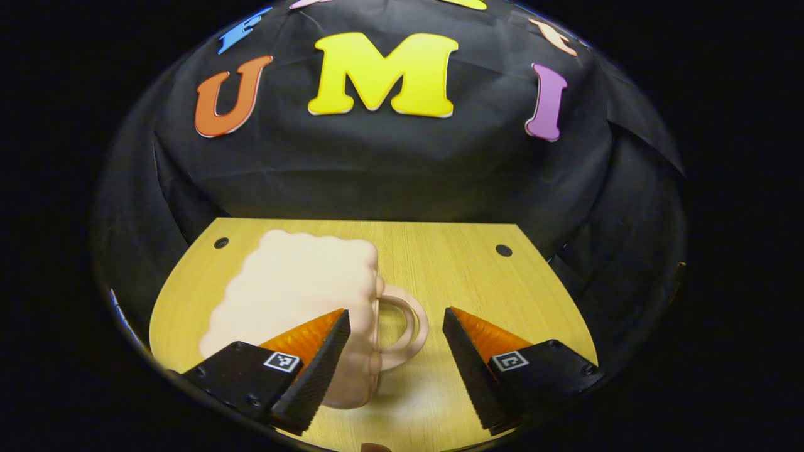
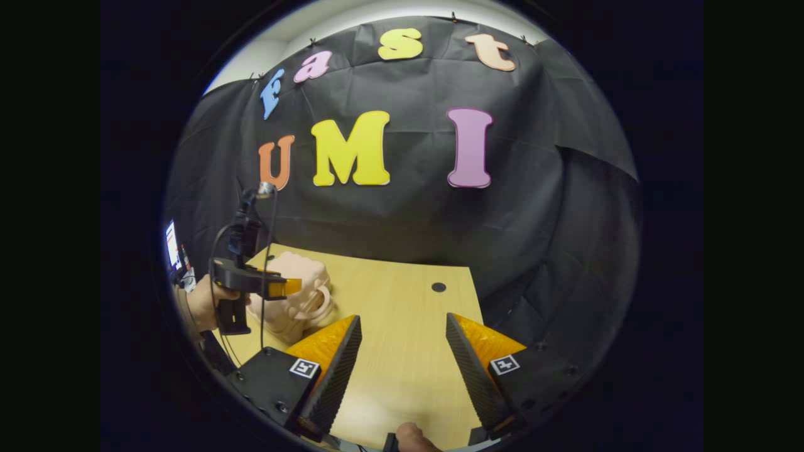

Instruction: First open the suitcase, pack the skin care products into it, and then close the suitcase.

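Your left gripper [image 1: 394, 351] hangs above the tabletop [image 1: 465, 276] with its jaws apart and nothing between them. The pale pink suitcase [image 1: 295, 295] lies closed near the tabletop's far left corner, its handle [image 1: 405, 326] toward the middle. Your right gripper [image 2: 402, 358] has its jaws apart over bare wood near the right edge, well apart from the suitcase.

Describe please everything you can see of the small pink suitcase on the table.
The suitcase is a small, pale pink case with a scalloped, cloud-like outline and a looped handle on one side. It looks like smooth matte plastic. It lies closed on the wooden table, toward its left part. The left claw hangs open near the handle; whether it touches the suitcase, I cannot tell.
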`<state>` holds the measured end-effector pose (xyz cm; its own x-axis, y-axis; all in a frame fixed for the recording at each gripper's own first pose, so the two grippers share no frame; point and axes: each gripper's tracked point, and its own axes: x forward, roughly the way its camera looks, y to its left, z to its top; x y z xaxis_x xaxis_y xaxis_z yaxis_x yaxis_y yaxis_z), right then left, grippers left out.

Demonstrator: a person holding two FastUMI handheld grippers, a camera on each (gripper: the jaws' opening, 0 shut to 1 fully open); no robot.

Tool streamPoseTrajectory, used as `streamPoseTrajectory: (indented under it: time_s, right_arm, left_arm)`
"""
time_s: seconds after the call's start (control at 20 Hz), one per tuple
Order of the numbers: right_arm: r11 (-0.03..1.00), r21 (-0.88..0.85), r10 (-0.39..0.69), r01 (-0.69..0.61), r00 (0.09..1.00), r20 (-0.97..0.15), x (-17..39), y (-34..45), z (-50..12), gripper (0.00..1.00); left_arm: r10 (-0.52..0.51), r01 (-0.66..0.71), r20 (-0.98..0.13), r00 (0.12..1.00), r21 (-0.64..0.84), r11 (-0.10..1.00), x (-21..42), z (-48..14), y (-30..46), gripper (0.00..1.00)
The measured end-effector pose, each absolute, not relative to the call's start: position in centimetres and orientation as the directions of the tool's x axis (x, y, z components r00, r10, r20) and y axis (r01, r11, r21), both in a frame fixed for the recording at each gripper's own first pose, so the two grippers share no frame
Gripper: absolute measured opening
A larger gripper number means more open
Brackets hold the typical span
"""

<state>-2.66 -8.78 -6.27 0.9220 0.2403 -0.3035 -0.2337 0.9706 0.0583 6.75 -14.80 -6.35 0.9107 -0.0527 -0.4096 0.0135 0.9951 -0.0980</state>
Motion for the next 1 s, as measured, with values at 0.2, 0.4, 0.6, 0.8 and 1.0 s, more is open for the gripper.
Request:
streamPoseTrajectory:
  time_s: [0.2,0.4,0.6,0.8,1.0]
  right_arm:
    - [0.96,0.062,0.279,-0.272,0.941,-0.192,-2.1,-4.0,-2.3,0.8]
    - [0.958,0.035,0.286,-0.284,0.953,-0.103,-1.9,0.7,0.1,0.77]
    - [0.956,0.0,0.293,-0.293,0.954,-0.062,-2.2,4.6,1.2,0.8]
    - [0.97,-0.004,0.243,-0.243,0.969,-0.035,-1.7,6.0,2.0,0.8]
    - [0.983,0.01,0.185,-0.185,0.982,-0.03,-1.3,6.4,1.6,0.8]
  left_arm:
    - [0.053,-0.075,-0.295,0.954,-0.062,0.995,2.3,-0.6,-12.5,0.99]
    - [0.137,-0.146,-0.156,0.978,-0.048,0.988,-2.6,5.1,-10.2,0.99]
    - [0.135,-0.14,-0.055,0.989,-0.091,0.986,-4.7,8.5,-9.4,0.98]
    - [0.098,-0.096,0.022,0.995,-0.069,0.993,-5.0,10.1,-9.3,0.98]
    - [0.044,-0.041,0.026,0.999,-0.112,0.993,-3.5,9.6,-9.1,0.98]
